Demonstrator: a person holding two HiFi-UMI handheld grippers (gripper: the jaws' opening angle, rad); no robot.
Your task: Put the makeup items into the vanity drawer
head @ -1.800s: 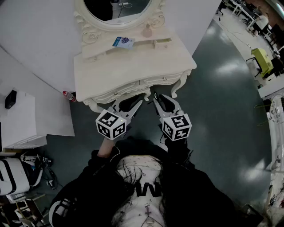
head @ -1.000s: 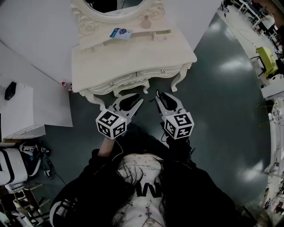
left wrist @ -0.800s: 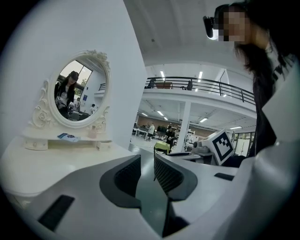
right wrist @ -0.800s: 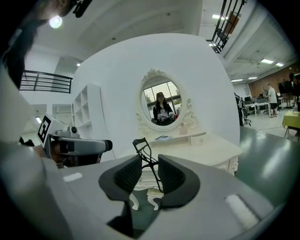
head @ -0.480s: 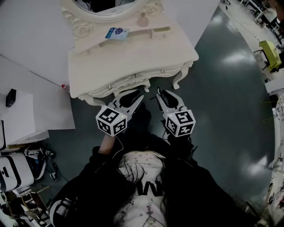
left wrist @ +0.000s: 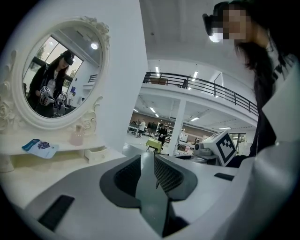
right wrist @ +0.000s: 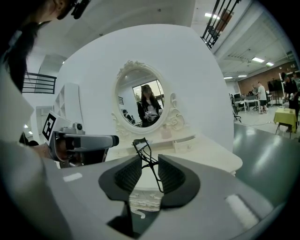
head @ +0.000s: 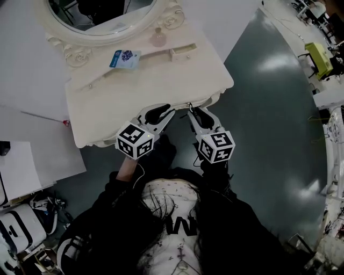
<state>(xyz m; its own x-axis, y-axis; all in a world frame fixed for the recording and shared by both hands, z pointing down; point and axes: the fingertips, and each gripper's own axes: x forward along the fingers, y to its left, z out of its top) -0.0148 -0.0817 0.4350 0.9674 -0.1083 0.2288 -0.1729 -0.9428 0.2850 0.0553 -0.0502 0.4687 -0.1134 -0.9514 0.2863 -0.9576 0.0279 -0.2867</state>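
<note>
The cream vanity (head: 150, 86) stands in front of me under its oval mirror (head: 102, 13). On its back shelf lie a blue packet (head: 123, 58) and a pink bottle (head: 158, 37), beside a small shelf drawer (head: 185, 52). My right gripper (head: 189, 107) reaches the vanity's front edge, shut on a black eyelash curler (right wrist: 140, 146) that sticks up between its pads. My left gripper (head: 171, 109) hovers beside it at the same edge. A narrow gap shows between its pads (left wrist: 168, 176), with nothing clearly in it. The top hides the vanity's front drawers in the head view.
A white cabinet (head: 21, 161) stands to the left of the vanity, with a small red-capped thing (head: 65, 122) on the floor between them. Dark green floor (head: 269, 123) stretches to the right, with a yellow-green chair (head: 317, 56) far off.
Both grippers have moved forward to the vanity and their tips now reach its front edge. The front drawers, visible earlier, are now hidden under the top. The curler stays held.
</note>
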